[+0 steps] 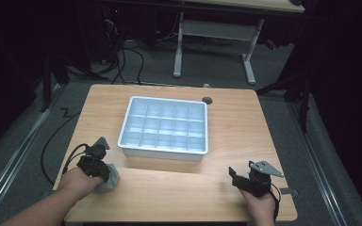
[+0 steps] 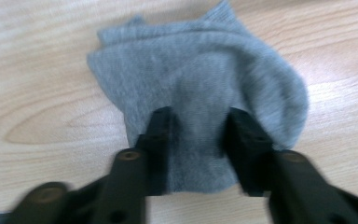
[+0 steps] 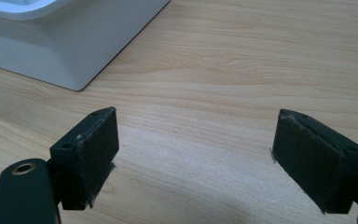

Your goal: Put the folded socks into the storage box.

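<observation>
While the room around it is dark, the wooden table [image 1: 235,117] is lit – grey carpet floor [image 1: 283,113] below, a white-legged desk [image 1: 214,47] at 12 o'clock behind it, cables [image 1: 122,56] on the floor at 11 o'clock. Round grommet hole [image 1: 207,100] sits in the tabletop just past the tray's far right corner.

White compartment tray [image 1: 164,151] sits mid-table, a grid of small cells, all showing bare plastic. In the right gripper view its outer wall [image 3: 70,42] is at 11 o'clock, well apart from the jaws.

Grey sock [image 2: 200,79] lies flat on the wood at the table's 7 o'clock corner, near the front edge, clear of the tray. Left gripper [image 2: 198,126] is down on it – jaws either side of a ridge of fabric bunched between them, pads touching the cloth. In the high view the left gripper [image 1: 94,162] covers most of the sock [image 1: 111,181].

Right gripper [image 3: 193,149] rests at 5 o'clock, jaws spread, bare wood between them. High view shows it [image 1: 252,181] near the front edge; a small grey metal bracket [image 1: 287,191] lies just beside it at the table's right edge. Bare wood lies between sock and tray.
</observation>
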